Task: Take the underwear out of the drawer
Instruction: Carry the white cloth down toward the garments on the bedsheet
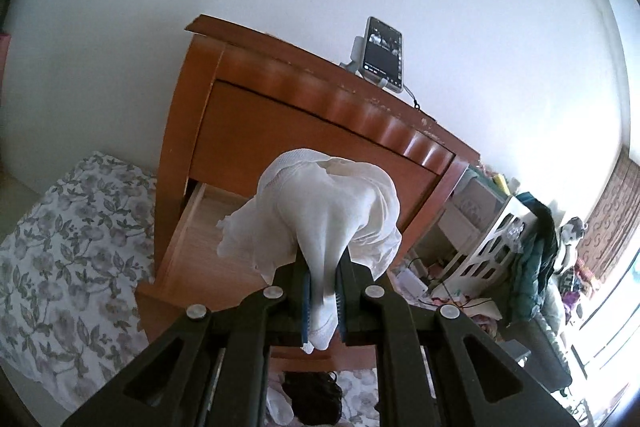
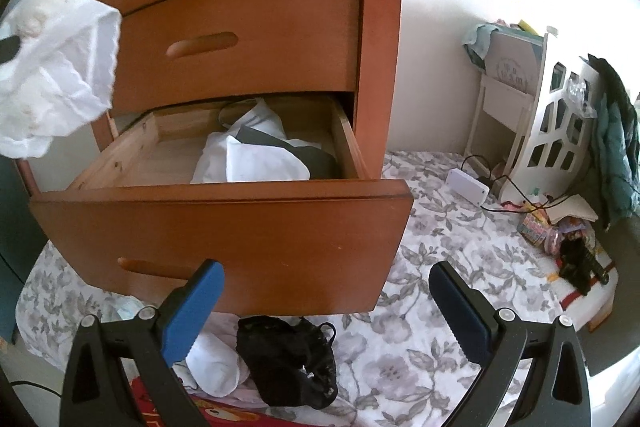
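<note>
Nightstand (image 2: 248,39) stands on flowered bedding (image 2: 432,307), its lower drawer (image 2: 224,227) pulled out with white and dark clothes (image 2: 256,155) inside. Left gripper (image 1: 322,291) pinches white underwear (image 1: 320,211) aloft, clear of the drawer. Right gripper (image 2: 326,311) hangs spread and empty before the drawer front, above black underwear (image 2: 288,359).

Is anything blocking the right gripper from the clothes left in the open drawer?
Only the drawer front: the open right gripper sits low before it and must clear its top edge. The white garment lies uncovered.
</note>
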Motion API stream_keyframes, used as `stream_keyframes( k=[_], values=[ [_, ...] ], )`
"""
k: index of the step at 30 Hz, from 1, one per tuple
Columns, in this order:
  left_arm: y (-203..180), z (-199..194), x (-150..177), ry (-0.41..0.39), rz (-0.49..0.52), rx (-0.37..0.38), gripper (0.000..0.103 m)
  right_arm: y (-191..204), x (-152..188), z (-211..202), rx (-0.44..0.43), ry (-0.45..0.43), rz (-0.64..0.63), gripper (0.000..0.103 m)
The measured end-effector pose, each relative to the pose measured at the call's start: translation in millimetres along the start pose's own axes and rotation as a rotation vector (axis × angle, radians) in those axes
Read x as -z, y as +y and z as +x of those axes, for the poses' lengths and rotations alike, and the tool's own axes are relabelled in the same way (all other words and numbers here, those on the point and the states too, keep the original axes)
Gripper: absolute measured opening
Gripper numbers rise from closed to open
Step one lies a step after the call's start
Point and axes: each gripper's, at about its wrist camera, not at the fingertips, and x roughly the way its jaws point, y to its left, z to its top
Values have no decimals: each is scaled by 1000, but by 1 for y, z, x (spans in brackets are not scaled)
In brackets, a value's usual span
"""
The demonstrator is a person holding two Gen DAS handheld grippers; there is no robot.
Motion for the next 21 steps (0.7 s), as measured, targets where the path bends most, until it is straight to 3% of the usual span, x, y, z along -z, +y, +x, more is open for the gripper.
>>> stream_keyframes(
  k=[13,21],
  values=[
    [3,-30,13,3,-28,22,10,4,0,-4,18,-21,-17,103],
    [2,-29,21,49,-29,23,10,7,0,-5,20,-23,-35,103]
  ],
)
